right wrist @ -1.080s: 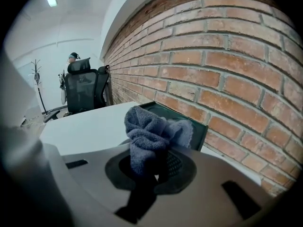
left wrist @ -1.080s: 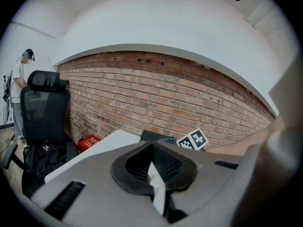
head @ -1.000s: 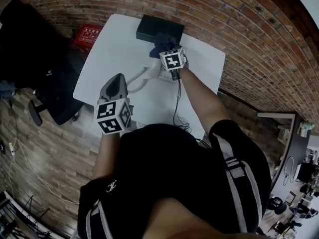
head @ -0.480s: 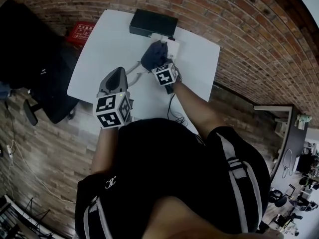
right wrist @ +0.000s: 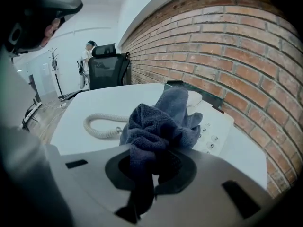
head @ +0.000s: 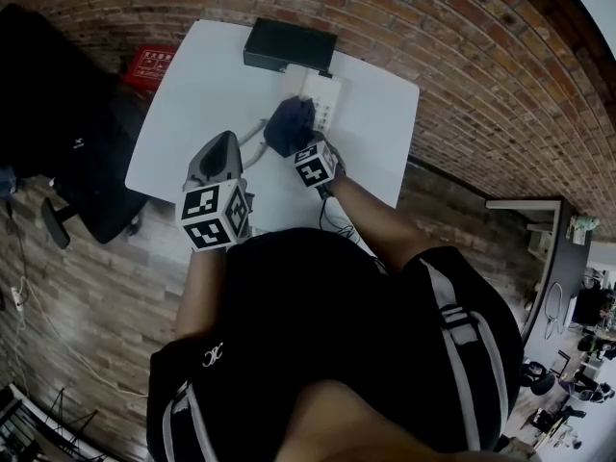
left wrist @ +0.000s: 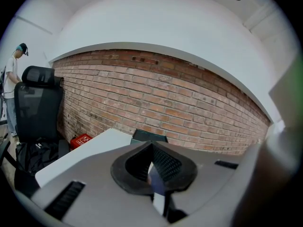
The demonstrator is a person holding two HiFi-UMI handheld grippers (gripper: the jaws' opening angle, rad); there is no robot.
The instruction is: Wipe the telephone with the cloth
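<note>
Wiping the telephone [head: 322, 92] with the cloth [head: 287, 126].
Head view: pinches the cloth in the right gripper [head: 300, 148] against the telephone by the white tabletop's [head: 207, 75] far edge, beside a black box [head: 289, 46]; holds the left gripper [head: 222, 144] over the near edge. Left gripper view: shows jaws together, empty; brick wall [left wrist: 189, 103], chair [left wrist: 35, 103] beyond. Right gripper view: press flat, sweep across the keys [right wrist: 215, 138], skirt the cord [right wrist: 102, 124].

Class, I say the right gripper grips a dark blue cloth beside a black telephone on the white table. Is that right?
Not quite: the telephone is white, not black, as the right gripper view shows. The rest holds: the right gripper grips the dark blue cloth beside it on the white table.
</note>
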